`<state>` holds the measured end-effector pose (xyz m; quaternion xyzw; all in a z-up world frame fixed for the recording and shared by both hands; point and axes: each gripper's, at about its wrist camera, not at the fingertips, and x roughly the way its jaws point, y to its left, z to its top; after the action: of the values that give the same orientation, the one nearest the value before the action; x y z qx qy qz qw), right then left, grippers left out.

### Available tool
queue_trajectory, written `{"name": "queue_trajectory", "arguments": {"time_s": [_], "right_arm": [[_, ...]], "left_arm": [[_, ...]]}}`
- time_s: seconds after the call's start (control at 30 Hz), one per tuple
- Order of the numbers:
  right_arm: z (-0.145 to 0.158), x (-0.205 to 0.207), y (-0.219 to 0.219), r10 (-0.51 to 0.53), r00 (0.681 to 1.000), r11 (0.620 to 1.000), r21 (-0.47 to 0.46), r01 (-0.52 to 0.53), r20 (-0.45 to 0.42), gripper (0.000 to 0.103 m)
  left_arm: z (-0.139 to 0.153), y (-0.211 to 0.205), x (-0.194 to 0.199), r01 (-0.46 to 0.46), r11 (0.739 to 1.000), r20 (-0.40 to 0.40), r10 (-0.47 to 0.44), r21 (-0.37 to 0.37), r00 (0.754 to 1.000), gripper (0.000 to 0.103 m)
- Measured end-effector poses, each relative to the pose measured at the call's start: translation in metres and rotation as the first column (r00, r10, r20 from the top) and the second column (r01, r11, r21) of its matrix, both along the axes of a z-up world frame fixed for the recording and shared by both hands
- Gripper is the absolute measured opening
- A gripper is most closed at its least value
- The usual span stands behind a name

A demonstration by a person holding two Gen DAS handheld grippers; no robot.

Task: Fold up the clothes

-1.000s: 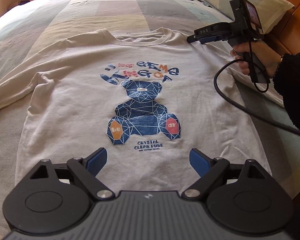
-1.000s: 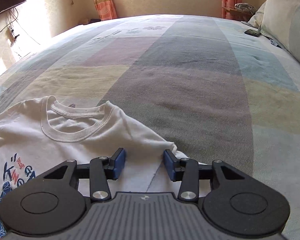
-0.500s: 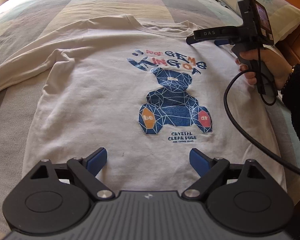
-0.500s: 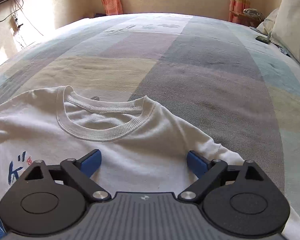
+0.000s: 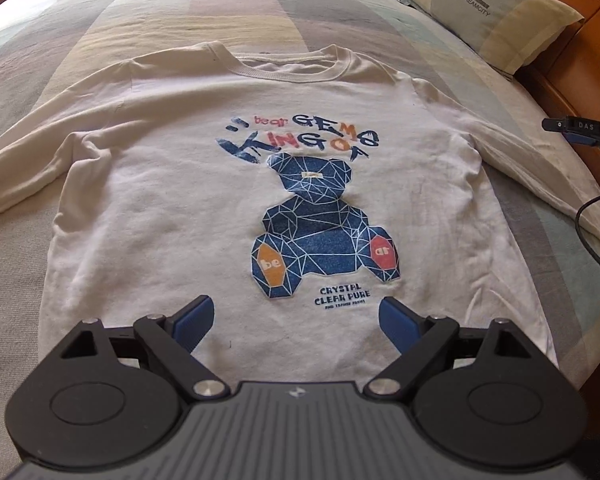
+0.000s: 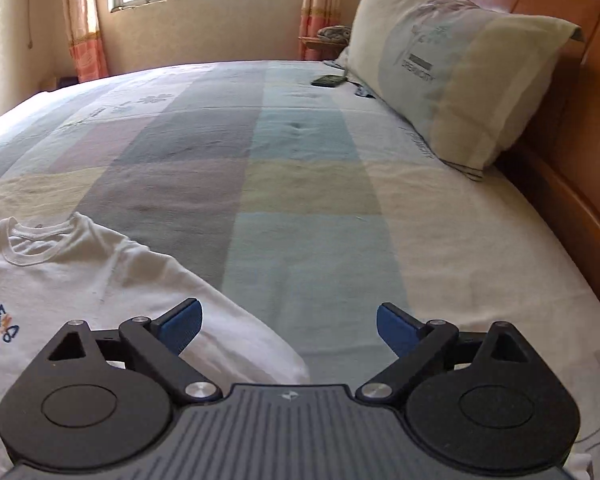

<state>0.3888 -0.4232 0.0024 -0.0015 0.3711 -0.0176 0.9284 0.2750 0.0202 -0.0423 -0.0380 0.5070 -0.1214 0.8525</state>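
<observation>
A white long-sleeved sweatshirt (image 5: 172, 184) with a blue geometric bear print (image 5: 320, 232) is lying face up and spread flat on the patchwork bedspread (image 5: 260, 8), filling the middle of the left wrist view, collar toward the top of the frame and hem toward the bottom. One sleeve is trailing off to the left edge of that frame; the other sleeve (image 5: 532, 168) is running toward the right edge.

The left tool (image 5: 296, 320) is hovering over the lower front of the sweatshirt, just below the small printed lines of text, with its blue pads spread wide and nothing between them. The right tool (image 6: 288, 326) is showing in its own view with its pads also wide apart, though the jaws are narrowing slightly; only bedspread and the edge of the sleeve are lying under the gap, and no cloth is being pinched. In the left wrist view its tip is peeking in at the right edge, beside the sleeve.

The garment looks laid out and ready, so the step in hand is probably the first fold. To do it well, each tool should be taking a single clean pinch at matching points, such as shoulder and hem on one side, gathering both layers without bunching. Carrying the sleeve across the chest first, low and taut, would be keeping the body smooth. The pillow (image 6: 460, 80) is lying well apart, at the upper right.
</observation>
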Motion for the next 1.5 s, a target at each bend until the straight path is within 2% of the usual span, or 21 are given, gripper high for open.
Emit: {"name": "queue_trajectory", "arguments": {"time_s": [0.03, 0.1, 0.17, 0.37, 0.47, 0.53, 0.57, 0.6, 0.63, 0.67, 0.7, 0.73, 0.83, 0.93, 0.97, 1.03, 1.1, 1.17, 1.27, 1.37, 1.5], "right_arm": [[-0.002, -0.005, -0.021, -0.043, 0.999, 0.999, -0.003, 0.043, -0.014, 0.09], [-0.011, -0.017, -0.057, -0.09, 0.995, 0.996, 0.02, 0.09, -0.043, 0.077], [-0.022, -0.028, -0.076, -0.088, 0.994, 0.996, 0.011, 0.089, -0.061, 0.074], [-0.044, -0.036, -0.071, 0.039, 0.995, 0.997, -0.064, -0.045, -0.087, 0.07], [-0.058, -0.033, -0.063, 0.095, 0.984, 0.983, -0.142, -0.117, -0.149, 0.069], [-0.061, -0.036, -0.061, 0.129, 0.981, 0.977, -0.153, -0.151, -0.144, 0.067], [-0.06, -0.037, -0.061, 0.145, 0.979, 0.976, -0.143, -0.165, -0.145, 0.059], [-0.059, -0.037, -0.063, 0.165, 0.975, 0.977, -0.109, -0.181, -0.148, 0.044], [-0.057, -0.038, -0.065, 0.185, 0.971, 0.978, -0.072, -0.197, -0.151, 0.034], [-0.057, -0.039, -0.064, 0.196, 0.969, 0.976, -0.063, -0.207, -0.147, 0.007], [-0.057, -0.039, -0.063, 0.193, 0.971, 0.975, -0.083, -0.207, -0.144, 0.003], [-0.056, -0.038, -0.064, 0.184, 0.974, 0.976, -0.095, -0.198, -0.135, 0.003], [-0.054, -0.031, -0.076, 0.002, 0.998, 0.979, -0.202, -0.015, -0.064, 0.001], [-0.043, -0.036, -0.098, -0.095, 0.995, 0.991, -0.101, 0.093, -0.018, 0.005], [-0.04, -0.041, -0.099, -0.096, 0.995, 0.991, -0.091, 0.095, -0.009, 0.008], [-0.034, -0.053, -0.1, -0.093, 0.996, 0.993, -0.075, 0.094, 0.008, 0.016], [-0.035, -0.064, -0.108, -0.128, 0.992, 0.987, -0.101, 0.128, 0.012, 0.036], [-0.037, -0.072, -0.121, -0.172, 0.985, 0.978, -0.122, 0.172, 0.008, 0.046], [-0.039, -0.088, -0.142, -0.236, 0.972, 0.961, -0.146, 0.235, 0.007, 0.048], [-0.043, -0.106, -0.167, -0.309, 0.951, 0.944, -0.114, 0.308, 0.014, 0.063], [-0.065, -0.112, -0.188, -0.352, 0.935, 0.935, -0.057, 0.349, -0.045, 0.063]], "left_arm": [[0.0, -0.005, 0.001, 0.014, 1.0, -0.001, -0.014, 0.003, 1.0, 0.09], [0.002, -0.016, 0.003, 0.045, 0.999, 0.0, -0.045, 0.006, 0.999, 0.09], [0.004, -0.028, 0.005, 0.075, 0.997, 0.001, -0.075, 0.01, 0.997, 0.09], [0.003, -0.052, 0.007, 0.104, 0.993, -0.016, -0.103, 0.048, 0.995, 0.09], [0.003, -0.058, 0.006, 0.104, 0.993, -0.02, -0.103, 0.055, 0.995, 0.09], [0.003, -0.06, 0.006, 0.099, 0.993, -0.021, -0.098, 0.057, 0.995, 0.09], [0.004, -0.062, 0.006, 0.097, 0.994, -0.021, -0.096, 0.058, 0.995, 0.09], [0.004, -0.063, 0.007, 0.095, 0.994, -0.02, -0.094, 0.06, 0.995, 0.09], [0.004, -0.065, 0.007, 0.094, 0.994, -0.019, -0.093, 0.061, 0.996, 0.09], [0.005, -0.066, 0.008, 0.092, 0.994, -0.018, -0.091, 0.063, 0.996, 0.09], [0.005, -0.067, 0.008, 0.091, 0.994, -0.017, -0.09, 0.064, 0.996, 0.09], [0.006, -0.069, 0.009, 0.089, 0.994, -0.015, -0.088, 0.066, 0.996, 0.09], [0.008, -0.074, 0.01, 0.094, 0.993, -0.008, -0.094, 0.072, 0.996, 0.09], [0.009, -0.076, 0.009, 0.095, 0.993, -0.005, -0.095, 0.076, 0.996, 0.09], [0.008, -0.077, 0.009, 0.093, 0.993, -0.007, -0.093, 0.076, 0.996, 0.09], [0.007, -0.077, 0.01, 0.088, 0.993, -0.012, -0.088, 0.077, 0.996, 0.09], [0.006, -0.079, 0.011, 0.088, 0.993, -0.015, -0.087, 0.083, 0.996, 0.09], [0.006, -0.081, 0.01, 0.092, 0.992, -0.016, -0.091, 0.091, 0.996, 0.09], [0.007, -0.083, 0.008, 0.106, 0.99, -0.014, -0.105, 0.094, 0.994, 0.09], [0.005, -0.083, 0.009, 0.105, 0.99, -0.024, -0.103, 0.098, 0.994, 0.09], [0.004, -0.087, 0.011, 0.12, 0.987, -0.032, -0.117, 0.105, 0.993, 0.09]]}}
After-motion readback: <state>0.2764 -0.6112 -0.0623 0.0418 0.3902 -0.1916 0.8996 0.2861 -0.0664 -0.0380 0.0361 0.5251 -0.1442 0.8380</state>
